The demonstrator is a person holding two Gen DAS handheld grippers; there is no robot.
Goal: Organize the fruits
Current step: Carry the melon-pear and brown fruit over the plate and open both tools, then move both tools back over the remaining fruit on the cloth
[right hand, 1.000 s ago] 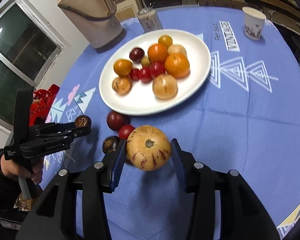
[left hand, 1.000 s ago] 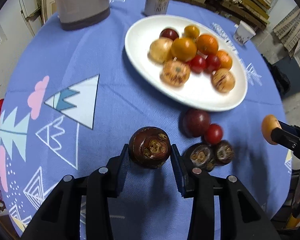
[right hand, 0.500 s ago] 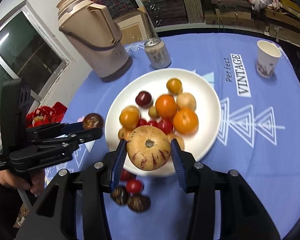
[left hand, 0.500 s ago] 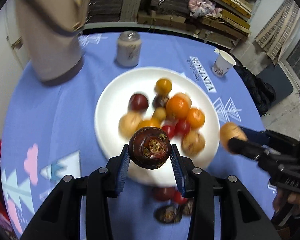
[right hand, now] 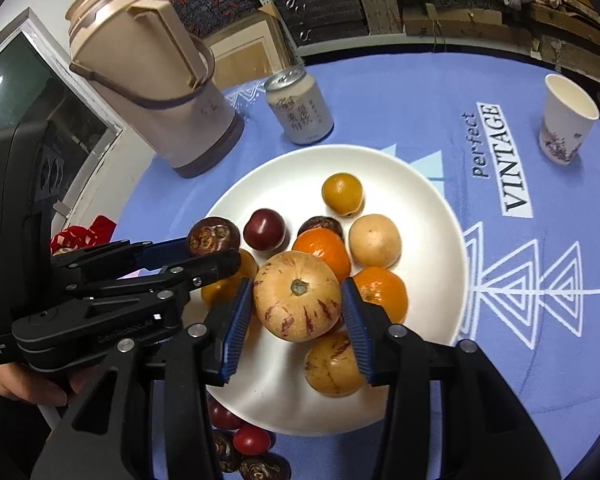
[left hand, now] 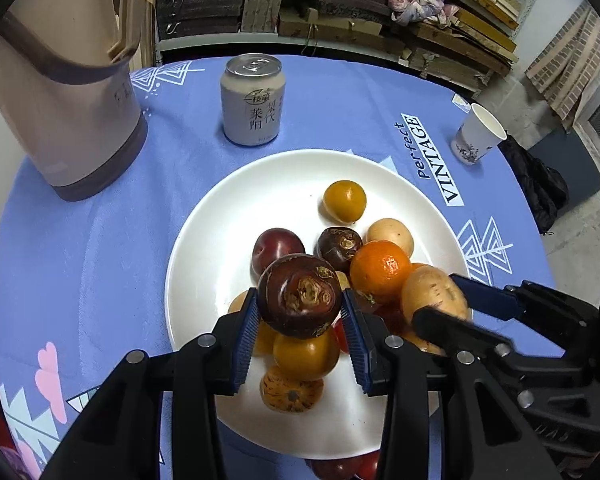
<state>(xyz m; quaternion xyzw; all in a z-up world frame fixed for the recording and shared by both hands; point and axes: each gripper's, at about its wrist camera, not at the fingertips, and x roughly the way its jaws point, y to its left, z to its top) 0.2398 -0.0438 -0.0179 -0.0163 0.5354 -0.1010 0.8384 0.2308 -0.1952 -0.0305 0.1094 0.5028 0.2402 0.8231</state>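
My left gripper [left hand: 299, 320] is shut on a dark brown water chestnut [left hand: 300, 295] and holds it above the white plate [left hand: 204, 248]. My right gripper [right hand: 298, 320] is shut on a pale striped melon-like fruit [right hand: 298, 300], above the same plate [right hand: 428, 200]. The plate holds several fruits: oranges [right hand: 324, 250], a yellow fruit [right hand: 342, 194], a dark plum [right hand: 265, 229]. In the right wrist view the left gripper [right hand: 204, 248] shows at the left with its chestnut [right hand: 214, 237]. In the left wrist view the right gripper [left hand: 440, 304] shows at the right with its fruit [left hand: 434, 294].
A beige thermos jug [right hand: 148, 76], a drink can [right hand: 300, 106] and a paper cup [right hand: 566, 120] stand behind the plate on the blue tablecloth [right hand: 500, 360]. Several small dark and red fruits [right hand: 244, 440] lie on the cloth in front of the plate.
Both grippers have moved forward from the near cloth to above the plate, each still holding its fruit. The loose fruits on the cloth are now behind and below the fingers.
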